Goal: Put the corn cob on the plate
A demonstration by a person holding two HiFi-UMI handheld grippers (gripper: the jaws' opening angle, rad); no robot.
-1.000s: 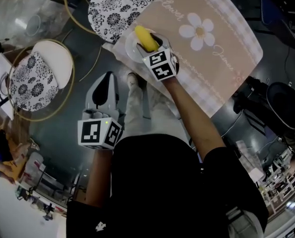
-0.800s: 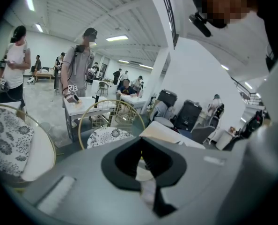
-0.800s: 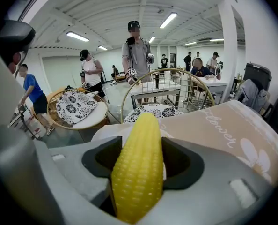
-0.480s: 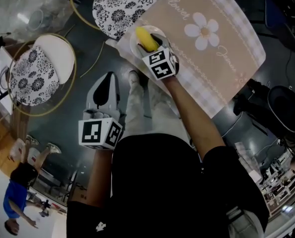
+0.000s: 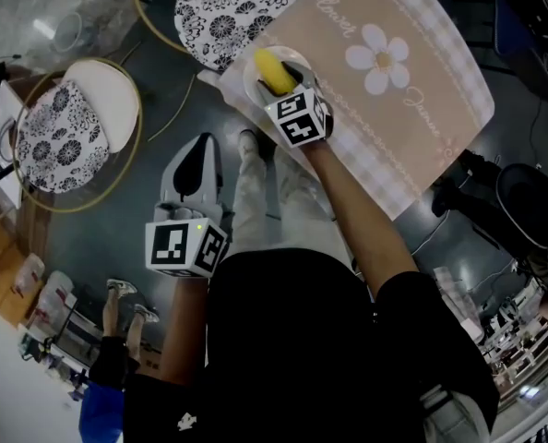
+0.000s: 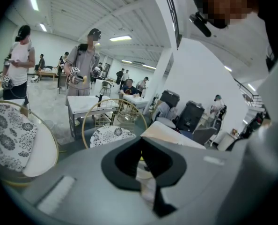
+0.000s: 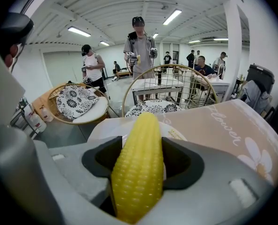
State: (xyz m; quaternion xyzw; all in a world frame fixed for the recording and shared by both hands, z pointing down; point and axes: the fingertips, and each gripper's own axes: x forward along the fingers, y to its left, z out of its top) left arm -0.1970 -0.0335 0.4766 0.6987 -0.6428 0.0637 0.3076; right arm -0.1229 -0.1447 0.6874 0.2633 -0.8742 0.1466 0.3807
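Note:
A yellow corn cob (image 7: 139, 165) sits lengthwise between the jaws of my right gripper (image 7: 140, 161), which is shut on it. In the head view the corn cob (image 5: 272, 70) is over the white plate (image 5: 252, 74) at the near left corner of the beige tablecloth (image 5: 399, 100), with my right gripper (image 5: 287, 83) right behind it. The plate (image 7: 174, 131) shows just beyond the cob's tip. My left gripper (image 5: 196, 166) hangs low over the floor, away from the table, its jaws shut with nothing held (image 6: 142, 159).
Two round wire chairs with floral cushions stand near the table: one (image 5: 228, 7) beside the plate's corner, another (image 5: 62, 137) to the left. Several people stand in the room behind (image 7: 139, 46). My own legs and shoes (image 5: 256, 150) are below.
The grippers and corn have barely shifted over the plate. A person in blue at the lower left has walked down out of the picture's corner.

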